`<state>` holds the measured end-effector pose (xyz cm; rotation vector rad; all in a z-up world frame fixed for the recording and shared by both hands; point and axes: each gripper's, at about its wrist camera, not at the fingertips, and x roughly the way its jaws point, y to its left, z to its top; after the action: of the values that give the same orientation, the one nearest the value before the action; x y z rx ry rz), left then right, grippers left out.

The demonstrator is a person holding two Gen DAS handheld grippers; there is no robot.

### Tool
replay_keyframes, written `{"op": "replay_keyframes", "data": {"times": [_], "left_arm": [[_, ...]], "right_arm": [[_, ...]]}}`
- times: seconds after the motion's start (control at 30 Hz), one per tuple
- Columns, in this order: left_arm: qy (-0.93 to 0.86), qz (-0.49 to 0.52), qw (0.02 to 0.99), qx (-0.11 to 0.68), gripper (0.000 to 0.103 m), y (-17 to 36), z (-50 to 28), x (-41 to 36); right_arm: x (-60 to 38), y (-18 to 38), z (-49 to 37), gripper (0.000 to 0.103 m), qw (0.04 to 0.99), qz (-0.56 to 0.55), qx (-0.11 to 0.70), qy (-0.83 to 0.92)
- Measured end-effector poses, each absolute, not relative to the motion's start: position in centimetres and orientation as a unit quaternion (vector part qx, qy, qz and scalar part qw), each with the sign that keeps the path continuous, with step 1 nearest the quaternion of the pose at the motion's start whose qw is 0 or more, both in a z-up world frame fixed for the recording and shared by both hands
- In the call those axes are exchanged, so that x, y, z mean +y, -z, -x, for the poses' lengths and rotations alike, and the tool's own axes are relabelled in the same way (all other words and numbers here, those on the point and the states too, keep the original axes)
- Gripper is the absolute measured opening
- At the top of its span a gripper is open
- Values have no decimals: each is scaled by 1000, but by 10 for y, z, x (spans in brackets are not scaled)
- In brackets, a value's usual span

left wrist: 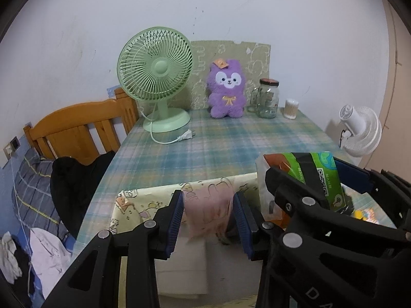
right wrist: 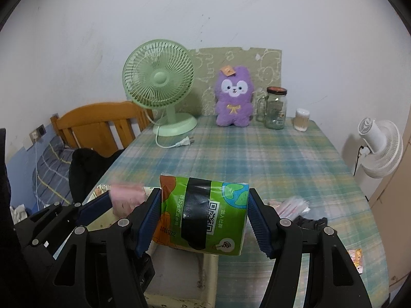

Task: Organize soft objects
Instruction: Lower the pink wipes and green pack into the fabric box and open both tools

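Now your left gripper (left wrist: 208, 217) is holding its fingers wide apart around a blurry pink cloth (left wrist: 209, 209); it may be hanging over the box (left wrist: 133, 206) edge, but I cannot tell if anything touches. Your right gripper (right wrist: 204, 219) is squeezing the green tissue pack (right wrist: 203, 214), lifted above the near table (right wrist: 257, 154) edge. Far back, the purple plush toy (right wrist: 233, 97) is sitting upright between the green fan (right wrist: 160, 87) and the glass jar (right wrist: 276, 109).
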<state>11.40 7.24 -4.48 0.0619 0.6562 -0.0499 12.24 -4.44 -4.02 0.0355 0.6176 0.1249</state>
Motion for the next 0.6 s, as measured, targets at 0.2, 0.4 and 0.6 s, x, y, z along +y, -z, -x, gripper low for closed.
{"op": "replay_keyframes", "data": {"times": [0.2, 0.4, 0.6], "left_arm": [[21, -30, 939, 343, 41, 56, -125, 83], [19, -22, 932, 362, 45, 67, -129, 92], [18, -16, 927, 375, 56, 74, -121, 98]], "right_arm": [[-34, 51, -131, 68, 945, -12, 320, -67], [-27, 61, -137, 68, 940, -5, 334, -70], [-19, 67, -135, 68, 936, 4, 339, -89]]}}
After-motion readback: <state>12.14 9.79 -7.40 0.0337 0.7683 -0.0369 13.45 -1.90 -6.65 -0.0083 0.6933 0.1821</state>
